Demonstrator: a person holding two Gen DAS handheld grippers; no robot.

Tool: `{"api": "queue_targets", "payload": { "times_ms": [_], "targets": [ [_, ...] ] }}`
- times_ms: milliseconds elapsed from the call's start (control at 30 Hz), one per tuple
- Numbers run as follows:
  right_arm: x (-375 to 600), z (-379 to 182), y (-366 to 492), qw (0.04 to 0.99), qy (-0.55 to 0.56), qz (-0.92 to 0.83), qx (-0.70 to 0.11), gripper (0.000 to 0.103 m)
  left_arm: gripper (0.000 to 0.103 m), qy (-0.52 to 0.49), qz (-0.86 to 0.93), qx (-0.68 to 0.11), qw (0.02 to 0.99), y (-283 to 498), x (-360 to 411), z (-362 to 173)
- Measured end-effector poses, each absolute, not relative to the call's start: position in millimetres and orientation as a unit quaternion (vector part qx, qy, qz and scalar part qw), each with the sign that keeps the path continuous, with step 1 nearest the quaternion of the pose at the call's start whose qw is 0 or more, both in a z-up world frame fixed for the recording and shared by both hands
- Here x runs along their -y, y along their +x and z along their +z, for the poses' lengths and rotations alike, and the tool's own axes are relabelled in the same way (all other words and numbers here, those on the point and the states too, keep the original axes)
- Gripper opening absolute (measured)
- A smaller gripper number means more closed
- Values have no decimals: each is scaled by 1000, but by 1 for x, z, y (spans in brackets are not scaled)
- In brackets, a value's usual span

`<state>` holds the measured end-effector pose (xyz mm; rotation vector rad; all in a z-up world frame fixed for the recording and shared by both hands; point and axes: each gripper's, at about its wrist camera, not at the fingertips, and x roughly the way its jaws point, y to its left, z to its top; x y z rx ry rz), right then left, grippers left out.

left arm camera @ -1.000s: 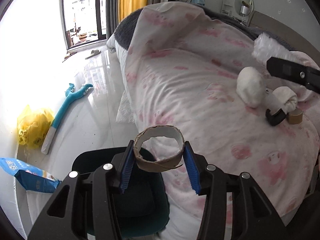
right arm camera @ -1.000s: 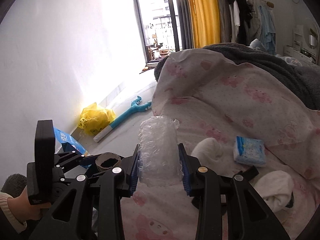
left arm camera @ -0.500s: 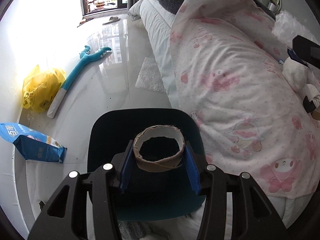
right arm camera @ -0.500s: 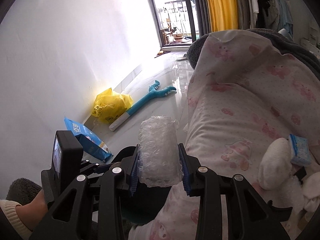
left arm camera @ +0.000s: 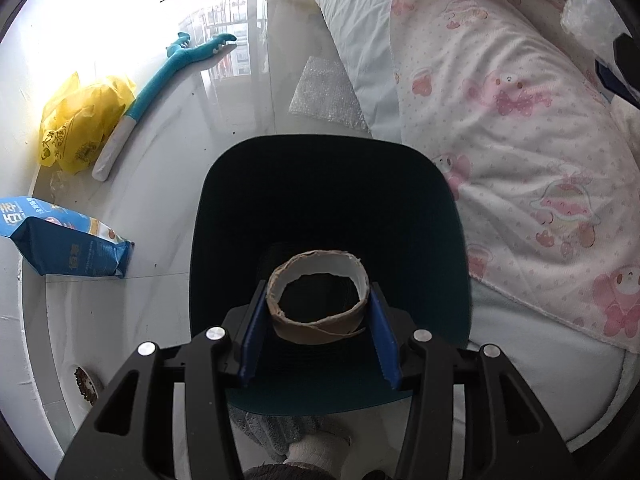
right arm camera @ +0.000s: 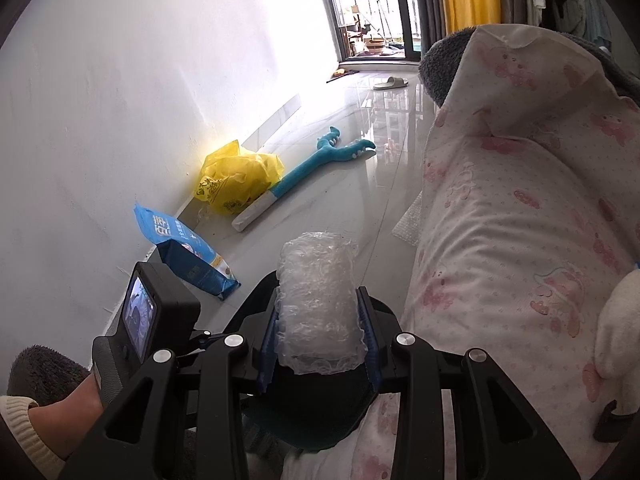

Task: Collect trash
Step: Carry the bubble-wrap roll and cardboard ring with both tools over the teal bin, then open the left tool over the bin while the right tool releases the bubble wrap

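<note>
The left gripper [left arm camera: 318, 312] is clamped on a brown cardboard tape core [left arm camera: 318, 306], with both blue pads pressing against the sides of the ring. The core is held directly above the open mouth of a dark teal trash bin [left arm camera: 448, 216], which stands on the glossy white floor [left arm camera: 168, 160] just beside the bed. The right gripper [right arm camera: 319, 322] is clamped on a roll of crumpled clear bubble wrap [right arm camera: 318, 300], which stands upright between the pads and projects past the fingertips. In the right wrist view, part of the bin's rim shows below and behind the bubble wrap, and the left gripper's body with its small screen sits at lower left, held by a hand [right arm camera: 64, 408] in a cream cuff. The bed is covered by a white quilt with pink cartoon prints [left arm camera: 520, 128]. A flat sheet of bubble wrap [left arm camera: 326, 98] lies on the floor against the bed base. Along the wall lie a yellow plastic bag [left arm camera: 80, 120], a teal plush toy with a white handle [left arm camera: 160, 80], and a blue printed pouch [left arm camera: 60, 248]. A slipper [right arm camera: 391, 82] rests near the balcony door.
</note>
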<state>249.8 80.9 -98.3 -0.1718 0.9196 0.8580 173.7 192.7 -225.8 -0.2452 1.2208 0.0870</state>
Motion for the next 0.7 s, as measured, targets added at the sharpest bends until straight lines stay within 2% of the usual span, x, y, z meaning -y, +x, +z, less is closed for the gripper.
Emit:
{"api": "queue_targets", "payload": {
  "times_ms": [467,700],
  "targets": [
    [-117,-145,253,771,-97,387,-496,36,52,-127,31,-609,782,163,-208,-248],
    [-130,-168,256,757,-100,376,-524,36,62,-133,27,-579,804,154,-217,-228]
  ]
}}
